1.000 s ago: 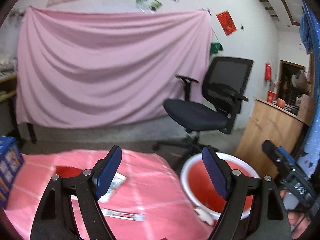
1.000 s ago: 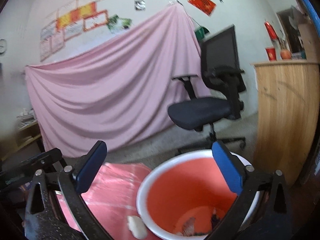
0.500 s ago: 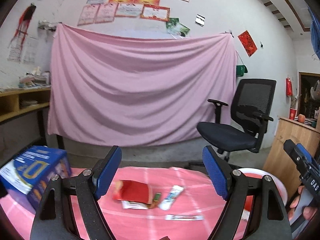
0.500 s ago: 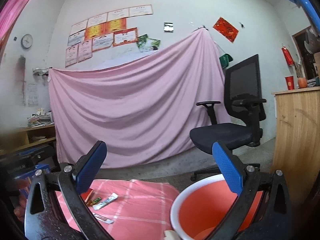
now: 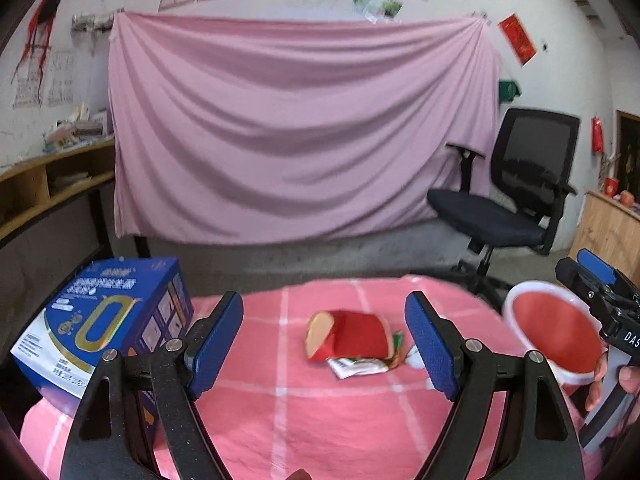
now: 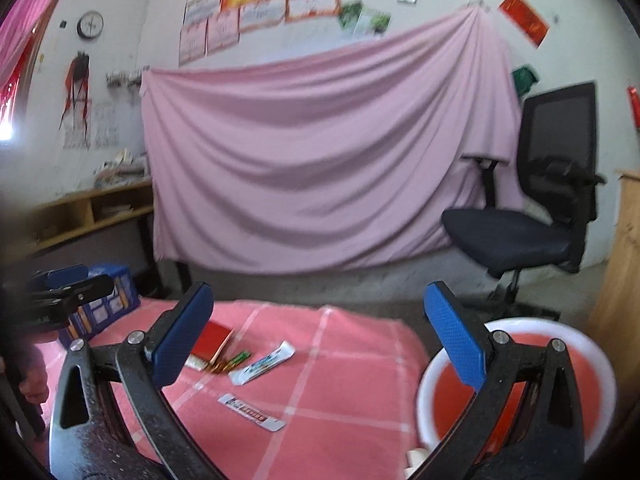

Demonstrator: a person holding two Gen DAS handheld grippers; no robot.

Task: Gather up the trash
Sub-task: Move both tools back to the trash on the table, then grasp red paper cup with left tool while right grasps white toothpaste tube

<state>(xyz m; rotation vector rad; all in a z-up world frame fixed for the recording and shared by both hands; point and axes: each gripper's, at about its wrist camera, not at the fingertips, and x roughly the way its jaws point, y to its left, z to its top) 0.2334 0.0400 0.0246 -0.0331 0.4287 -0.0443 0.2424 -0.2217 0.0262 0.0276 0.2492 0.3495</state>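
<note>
Trash lies on a pink checked tablecloth (image 5: 280, 412): a red carton (image 5: 348, 340) on its side, a green-and-white wrapper (image 5: 360, 366) under it, a white tube wrapper (image 6: 262, 362) and a flat white strip wrapper (image 6: 252, 416). The red carton also shows in the right wrist view (image 6: 212, 338). A red basin with a white rim (image 6: 592, 384) stands at the table's right end; it also shows in the left wrist view (image 5: 552, 336). My left gripper (image 5: 324, 344) is open and empty, level with the carton. My right gripper (image 6: 320, 340) is open and empty, above the table beside the basin.
A blue product box (image 5: 104, 324) stands on the table's left side. A black office chair (image 5: 516, 200) stands behind the table to the right, in front of a pink draped cloth (image 5: 300, 140). A wooden cabinet (image 6: 624, 264) is at the far right.
Both grippers have swung left, away from the basin and toward the table. The carton and wrappers now sit between my left fingers in view. Both stay open.
</note>
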